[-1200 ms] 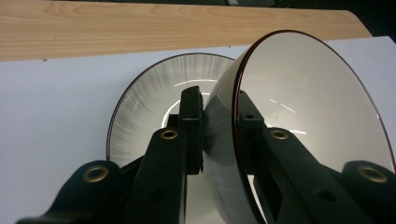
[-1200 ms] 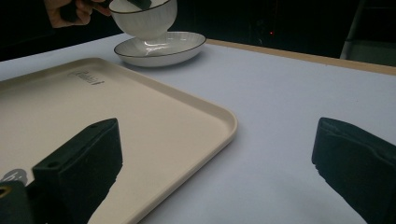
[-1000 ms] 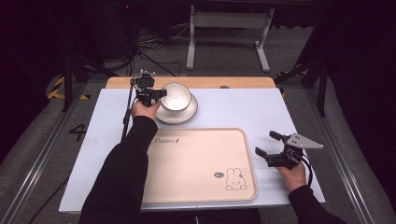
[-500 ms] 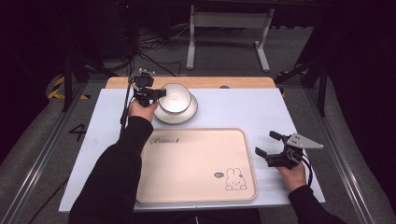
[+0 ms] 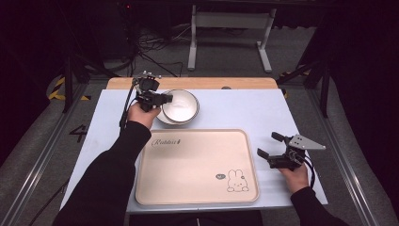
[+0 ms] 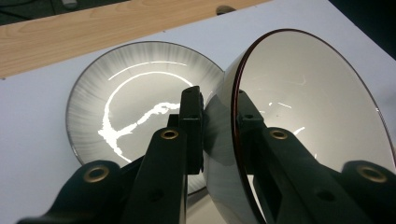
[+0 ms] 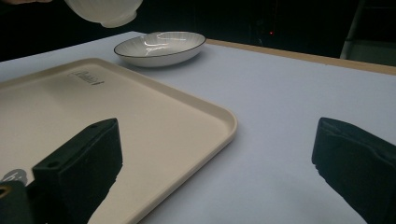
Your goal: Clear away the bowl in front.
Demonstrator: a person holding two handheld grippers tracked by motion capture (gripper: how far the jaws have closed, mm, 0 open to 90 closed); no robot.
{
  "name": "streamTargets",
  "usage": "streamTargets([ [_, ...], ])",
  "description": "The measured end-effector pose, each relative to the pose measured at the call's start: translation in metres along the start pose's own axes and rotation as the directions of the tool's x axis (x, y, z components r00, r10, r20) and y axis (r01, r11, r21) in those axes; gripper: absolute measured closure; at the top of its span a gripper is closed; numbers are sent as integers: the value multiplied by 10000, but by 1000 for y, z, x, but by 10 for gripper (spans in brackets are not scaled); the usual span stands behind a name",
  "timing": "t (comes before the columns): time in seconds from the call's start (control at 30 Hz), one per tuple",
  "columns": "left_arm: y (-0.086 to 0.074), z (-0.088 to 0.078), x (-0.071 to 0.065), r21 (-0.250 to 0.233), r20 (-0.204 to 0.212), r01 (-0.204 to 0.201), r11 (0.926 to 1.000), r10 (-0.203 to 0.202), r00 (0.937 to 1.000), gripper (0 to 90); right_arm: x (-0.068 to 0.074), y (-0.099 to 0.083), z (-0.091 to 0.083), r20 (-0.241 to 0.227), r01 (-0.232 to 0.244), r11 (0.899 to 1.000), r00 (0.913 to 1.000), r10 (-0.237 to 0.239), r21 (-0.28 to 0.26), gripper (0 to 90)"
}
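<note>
one white bowl, dark-rimmed, pinched in left claw above plate.

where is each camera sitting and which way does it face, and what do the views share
High view: fixed above the person's side, facing forward and down on the white table; both dark-sleeved forearms, left claw and right claw show.
Left gripper view: rides the left claw, looking along its jaws clamped on the white ribbed bowl above the dark-rimmed white plate.
Right gripper view: rides the right claw, facing across the beige rabbit-print tray; its parted jaws show.
Shared: bowl and plate appear in all three.
</note>
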State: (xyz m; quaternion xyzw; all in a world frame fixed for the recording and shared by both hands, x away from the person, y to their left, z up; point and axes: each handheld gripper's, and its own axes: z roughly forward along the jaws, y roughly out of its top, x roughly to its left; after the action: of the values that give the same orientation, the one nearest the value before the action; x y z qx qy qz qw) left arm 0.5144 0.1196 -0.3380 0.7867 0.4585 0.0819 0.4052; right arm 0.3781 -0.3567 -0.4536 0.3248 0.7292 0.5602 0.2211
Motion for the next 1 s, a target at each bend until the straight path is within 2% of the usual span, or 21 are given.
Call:
streamTargets([
  [0.17,-4,-5,-10,199,436,-322,9993,313,9986,784,0,0,0,-13,-11,10000,10000,11,-12,21],
  [0.27,-6,-7,-16,278,562,-493,9984,477,9973,784,0,0,0,-13,-7,10000,10000,7,-8,21],
  [0.47,-8,-13,-27,315,955,-837,9960,804,9922,784,0,0,0,-13,2,10000,10000,-2,-3,21],
  [0.53,-8,-15,-30,327,1049,-836,9960,797,9913,785,0,0,0,-14,4,10000,10000,-4,-1,21],
  [0.7,-10,-22,-41,363,1335,-1196,9922,1138,9845,784,0,0,0,-26,-13,10000,10000,13,-7,20],
  [0.8,-13,-25,-47,372,1669,-1267,9912,1188,9788,784,0,0,0,-22,11,10000,10000,-11,11,16],
  [1.0,-15,-27,-58,430,2010,-1553,9869,1438,9690,784,-1,0,0,16,-34,10000,10000,34,-26,5],
])
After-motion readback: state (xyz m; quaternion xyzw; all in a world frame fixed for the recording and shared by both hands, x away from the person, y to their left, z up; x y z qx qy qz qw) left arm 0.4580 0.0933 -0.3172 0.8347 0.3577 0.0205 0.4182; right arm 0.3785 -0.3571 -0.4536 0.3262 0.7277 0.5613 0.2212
